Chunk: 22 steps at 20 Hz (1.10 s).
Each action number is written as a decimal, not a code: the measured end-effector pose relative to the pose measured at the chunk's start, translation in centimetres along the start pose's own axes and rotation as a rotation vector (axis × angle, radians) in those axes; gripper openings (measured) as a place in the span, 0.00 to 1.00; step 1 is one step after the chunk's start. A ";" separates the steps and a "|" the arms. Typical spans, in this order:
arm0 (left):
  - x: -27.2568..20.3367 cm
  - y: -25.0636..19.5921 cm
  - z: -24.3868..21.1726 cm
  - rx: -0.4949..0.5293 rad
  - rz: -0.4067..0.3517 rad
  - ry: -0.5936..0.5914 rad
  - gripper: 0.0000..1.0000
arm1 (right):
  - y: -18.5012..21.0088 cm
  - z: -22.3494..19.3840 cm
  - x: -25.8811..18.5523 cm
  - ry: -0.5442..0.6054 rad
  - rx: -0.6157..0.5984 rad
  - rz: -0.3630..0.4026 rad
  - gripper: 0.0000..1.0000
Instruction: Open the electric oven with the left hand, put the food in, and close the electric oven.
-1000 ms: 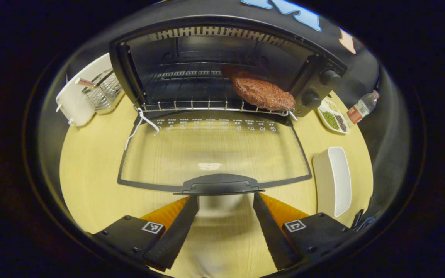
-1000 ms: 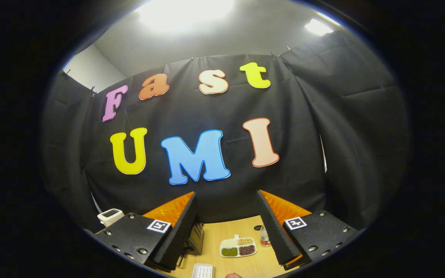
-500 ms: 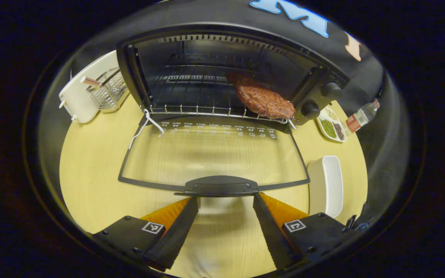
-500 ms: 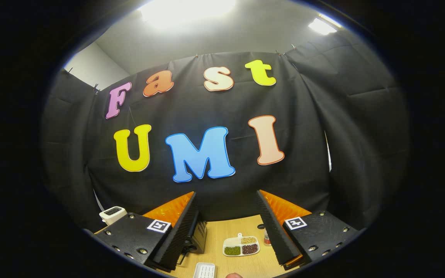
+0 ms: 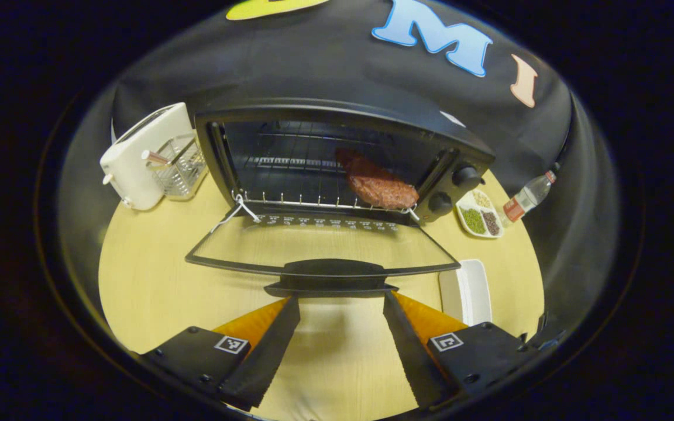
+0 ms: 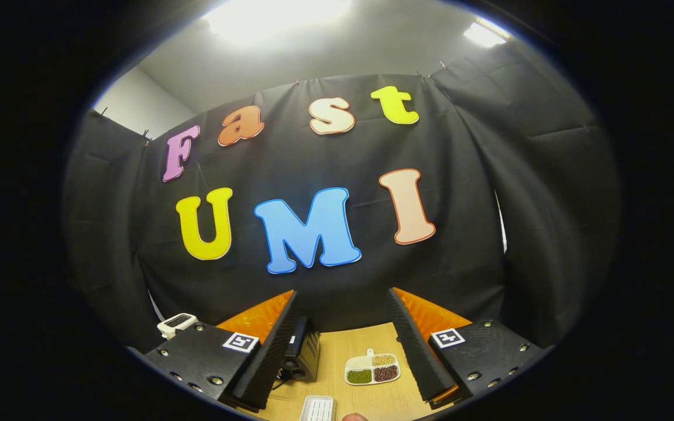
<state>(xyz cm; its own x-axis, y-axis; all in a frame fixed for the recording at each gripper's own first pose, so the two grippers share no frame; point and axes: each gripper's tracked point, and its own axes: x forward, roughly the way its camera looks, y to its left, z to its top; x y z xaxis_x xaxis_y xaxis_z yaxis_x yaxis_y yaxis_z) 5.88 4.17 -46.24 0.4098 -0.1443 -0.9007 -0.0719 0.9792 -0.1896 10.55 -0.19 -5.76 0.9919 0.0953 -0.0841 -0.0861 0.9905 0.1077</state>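
The black electric oven stands at the back of the wooden table with its glass door folded down towards me. On the wire rack inside, at the right, lies a brown steak. My left gripper is open, and its fingertips stand just short of the door's black handle with nothing between them. My right gripper is open and empty, raised and facing the booth's wall. Low in the right gripper view I see a side of the oven.
A white toaster and a wire basket stand left of the oven. Right of it are a sectioned plate of beans and a bottle. A white rectangular dish lies near the door's right corner.
The left gripper has drawn back and dropped lower, so the oven looks smaller and the door flatter. The steak stays on the rack. The right gripper has barely shifted.
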 end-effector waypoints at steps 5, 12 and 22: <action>-1.2 -0.3 1.4 0.011 -0.010 -0.037 0.97 | 0.1 0.0 0.0 0.011 0.013 0.012 0.92; -2.3 -0.7 4.5 0.056 0.012 -0.112 0.97 | -0.8 0.3 0.0 0.014 -0.003 -0.015 0.92; -3.6 -1.3 6.9 0.081 0.014 -0.180 0.97 | -1.3 -0.6 0.0 0.038 0.000 -0.030 0.92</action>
<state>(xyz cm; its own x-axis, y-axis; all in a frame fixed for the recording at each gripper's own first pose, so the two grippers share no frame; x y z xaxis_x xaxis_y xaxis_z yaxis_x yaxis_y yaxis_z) 10.75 4.42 -40.05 0.5657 -0.1098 -0.8173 -0.0083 0.9903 -0.1388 10.59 -1.46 -6.55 0.9897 0.0695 -0.1248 -0.0566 0.9929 0.1042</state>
